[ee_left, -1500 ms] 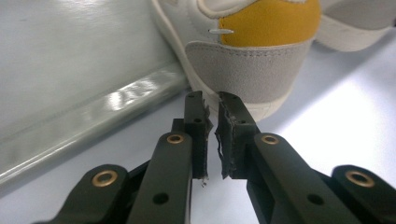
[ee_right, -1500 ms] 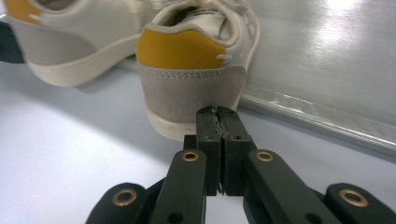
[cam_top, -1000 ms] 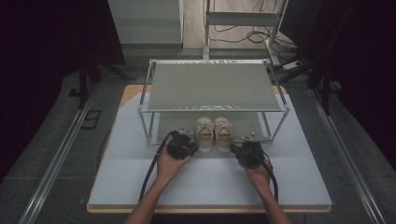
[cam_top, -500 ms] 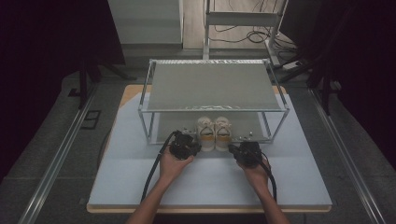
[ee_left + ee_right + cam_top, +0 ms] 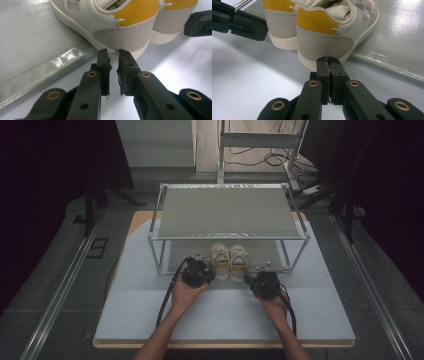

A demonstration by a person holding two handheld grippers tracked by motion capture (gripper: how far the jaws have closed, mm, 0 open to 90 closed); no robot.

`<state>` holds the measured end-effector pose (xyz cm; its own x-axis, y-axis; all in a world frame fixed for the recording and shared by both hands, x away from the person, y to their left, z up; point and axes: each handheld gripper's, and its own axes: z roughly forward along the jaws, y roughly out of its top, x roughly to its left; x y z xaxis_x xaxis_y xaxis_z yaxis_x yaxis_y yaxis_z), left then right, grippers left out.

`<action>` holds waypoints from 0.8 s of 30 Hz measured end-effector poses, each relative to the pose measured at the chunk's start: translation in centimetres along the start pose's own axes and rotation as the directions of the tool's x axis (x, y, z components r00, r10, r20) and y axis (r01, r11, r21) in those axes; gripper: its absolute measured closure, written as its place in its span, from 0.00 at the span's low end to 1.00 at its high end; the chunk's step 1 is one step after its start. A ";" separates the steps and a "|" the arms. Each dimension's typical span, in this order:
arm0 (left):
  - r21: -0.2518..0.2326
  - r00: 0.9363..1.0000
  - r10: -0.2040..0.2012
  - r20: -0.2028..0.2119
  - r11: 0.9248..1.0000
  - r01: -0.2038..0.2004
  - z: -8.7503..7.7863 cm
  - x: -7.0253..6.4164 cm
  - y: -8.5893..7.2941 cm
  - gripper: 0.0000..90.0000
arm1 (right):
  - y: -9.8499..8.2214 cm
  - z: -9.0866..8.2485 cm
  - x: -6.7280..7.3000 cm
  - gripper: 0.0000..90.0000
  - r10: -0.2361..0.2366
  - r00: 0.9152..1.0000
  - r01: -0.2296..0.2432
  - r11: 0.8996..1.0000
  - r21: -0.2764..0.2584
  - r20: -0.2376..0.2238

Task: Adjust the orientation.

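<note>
A pair of small white shoes with yellow heel tabs stands heels toward me at the front edge of the rack's lower shelf: left shoe (image 5: 220,260) (image 5: 125,35) (image 5: 279,27), right shoe (image 5: 239,261) (image 5: 170,22) (image 5: 324,42). My left gripper (image 5: 209,271) (image 5: 113,53) lies low on the table, its tips just short of the left shoe's heel, jaws drawn together to a sliver with nothing between them. My right gripper (image 5: 249,279) (image 5: 328,60) points at the right shoe's heel, pads pressed together and empty. Each gripper view shows the other gripper's black jaw beside the shoes.
A two-level metal rack (image 5: 227,212) with silver fabric shelves (image 5: 37,50) stands at the back of the pale table board (image 5: 150,305). Its front posts flank the shoes. Cables trail from both grippers toward me. Dark floor and rails surround the table.
</note>
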<state>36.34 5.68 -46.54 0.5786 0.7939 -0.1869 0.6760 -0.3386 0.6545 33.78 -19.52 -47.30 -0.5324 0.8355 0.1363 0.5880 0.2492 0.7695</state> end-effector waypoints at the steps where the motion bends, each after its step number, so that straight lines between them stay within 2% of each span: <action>1: 0.002 1.000 0.001 0.001 1.000 -0.001 0.0 0.1 0.1 0.88 | 0.0 0.0 0.0 0.97 -0.002 1.000 0.002 1.000 -0.001 0.001; 6: 0.011 1.000 0.015 -0.010 1.000 -0.015 0.3 0.2 0.5 0.89 | -0.2 0.1 0.2 0.97 -0.007 1.000 0.007 1.000 0.007 -0.008; 12: 0.009 1.000 0.003 -0.014 1.000 -0.002 0.6 0.5 0.9 0.89 | -0.2 0.2 0.4 0.97 -0.012 1.000 0.012 1.000 0.004 -0.012; 15: 0.011 0.999 0.035 -0.015 0.999 -0.035 0.7 0.9 1.1 0.89 | -0.2 0.2 0.4 0.97 -0.015 1.000 0.015 1.000 0.003 -0.011; 18: 0.011 1.000 0.023 -0.014 1.000 -0.023 0.8 1.0 1.2 0.89 | -0.2 0.2 0.5 0.97 -0.011 1.000 0.011 1.000 0.002 -0.012; 19: 0.010 1.000 -0.016 -0.012 1.000 0.016 0.9 0.8 1.1 0.89 | -0.2 0.2 0.5 0.97 -0.010 1.000 0.010 1.000 0.001 -0.015; 21: 0.012 1.000 -0.014 -0.011 1.000 0.014 0.9 0.9 1.1 0.89 | -0.2 0.3 0.7 0.97 -0.012 1.000 0.012 1.000 0.001 -0.029; 24: 0.009 1.000 -0.018 -0.012 1.000 0.018 0.9 0.8 1.1 0.89 | -0.1 0.4 0.9 0.97 -0.023 1.000 0.023 1.000 0.004 -0.021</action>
<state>38.03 5.50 -46.64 0.5612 0.8056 -0.1898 0.6902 -0.3290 0.6445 33.49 -18.65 -47.48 -0.5583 0.8192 0.1315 0.5778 0.2701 0.7702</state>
